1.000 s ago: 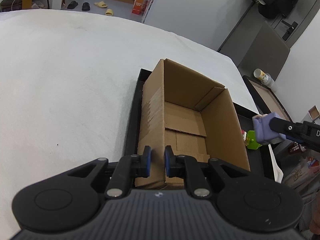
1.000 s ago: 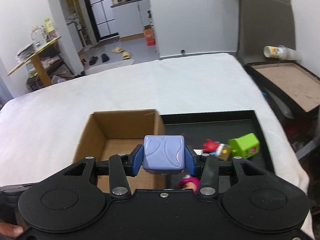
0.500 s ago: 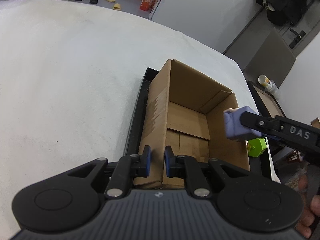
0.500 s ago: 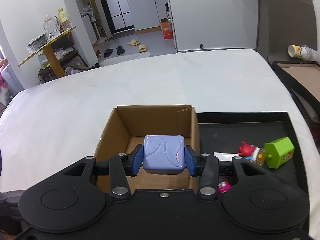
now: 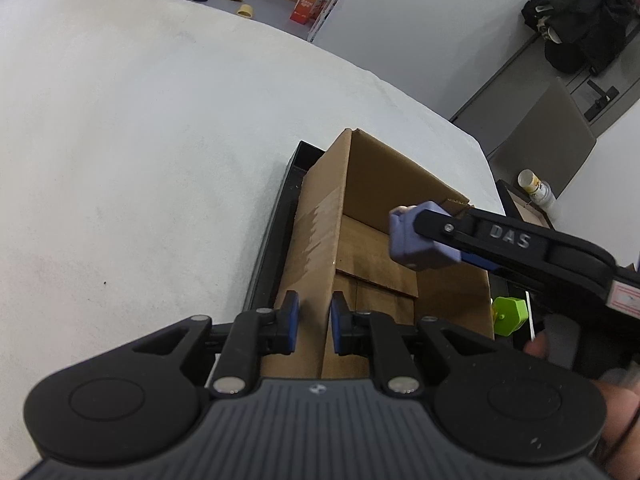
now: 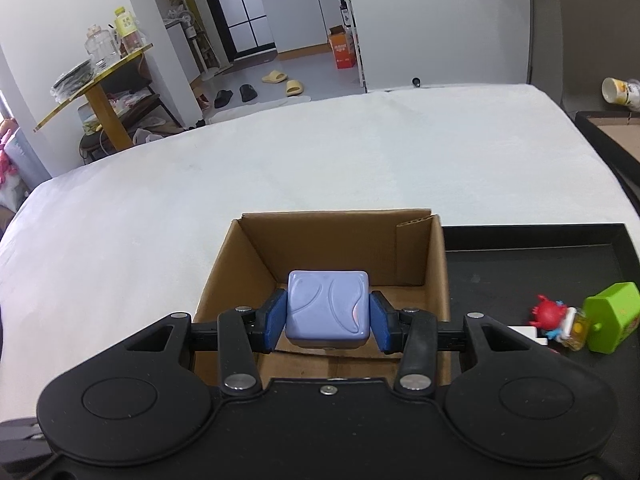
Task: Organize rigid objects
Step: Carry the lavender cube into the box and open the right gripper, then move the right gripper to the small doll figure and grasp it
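An open cardboard box (image 5: 372,200) (image 6: 432,264) stands at the left end of a black tray (image 6: 560,256) on the white table. My right gripper (image 6: 327,320) is shut on a lavender cube (image 6: 327,308) and holds it over the box opening; the cube also shows in the left wrist view (image 5: 416,242). My left gripper (image 5: 311,322) has its fingers on either side of the box's near left corner wall, narrowly apart. A green block (image 6: 610,316) and a small red figure (image 6: 546,312) lie on the tray right of the box.
The white table (image 6: 280,168) stretches wide to the left and behind the box. A second dark tray (image 6: 612,132) with a paper cup (image 6: 620,90) sits beyond the table's right edge. The green block (image 5: 510,314) also shows past the box.
My right gripper has carried the lavender cube leftwards from above the tray to over the box opening. My left gripper has stayed at the box's near corner.
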`<state>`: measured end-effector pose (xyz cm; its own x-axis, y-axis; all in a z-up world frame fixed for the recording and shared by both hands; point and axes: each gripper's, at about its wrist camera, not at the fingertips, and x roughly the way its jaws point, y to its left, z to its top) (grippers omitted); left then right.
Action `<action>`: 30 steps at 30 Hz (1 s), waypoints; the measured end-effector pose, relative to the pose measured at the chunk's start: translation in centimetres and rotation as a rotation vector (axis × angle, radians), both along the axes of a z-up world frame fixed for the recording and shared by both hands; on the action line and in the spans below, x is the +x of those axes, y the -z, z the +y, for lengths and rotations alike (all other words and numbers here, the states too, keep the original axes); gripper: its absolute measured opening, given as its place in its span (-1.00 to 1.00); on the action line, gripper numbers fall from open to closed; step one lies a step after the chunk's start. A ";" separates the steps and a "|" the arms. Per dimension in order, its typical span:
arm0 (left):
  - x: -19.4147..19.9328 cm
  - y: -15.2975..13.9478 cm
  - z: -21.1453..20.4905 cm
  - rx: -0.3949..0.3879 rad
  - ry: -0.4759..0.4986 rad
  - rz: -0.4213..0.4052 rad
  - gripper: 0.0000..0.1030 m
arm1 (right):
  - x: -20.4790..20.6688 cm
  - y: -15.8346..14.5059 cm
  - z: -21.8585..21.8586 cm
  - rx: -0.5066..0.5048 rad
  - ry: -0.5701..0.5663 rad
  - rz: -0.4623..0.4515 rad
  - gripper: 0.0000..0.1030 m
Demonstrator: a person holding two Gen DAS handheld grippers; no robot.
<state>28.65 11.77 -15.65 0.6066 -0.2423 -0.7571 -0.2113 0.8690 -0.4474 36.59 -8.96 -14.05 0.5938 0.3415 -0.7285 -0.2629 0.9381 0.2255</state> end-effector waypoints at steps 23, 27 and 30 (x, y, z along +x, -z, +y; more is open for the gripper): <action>-0.6 0.0 -0.4 0.008 -0.045 0.023 -0.72 | -0.8 -3.2 -4.4 0.102 0.019 -0.014 0.66; -0.7 0.0 -0.7 0.025 -0.046 0.020 -0.72 | -1.1 -4.0 -5.8 0.073 0.048 -0.025 0.77; -0.8 0.0 -0.9 0.037 -0.042 0.010 -0.72 | -1.5 -4.4 -6.8 0.069 0.070 -0.053 0.83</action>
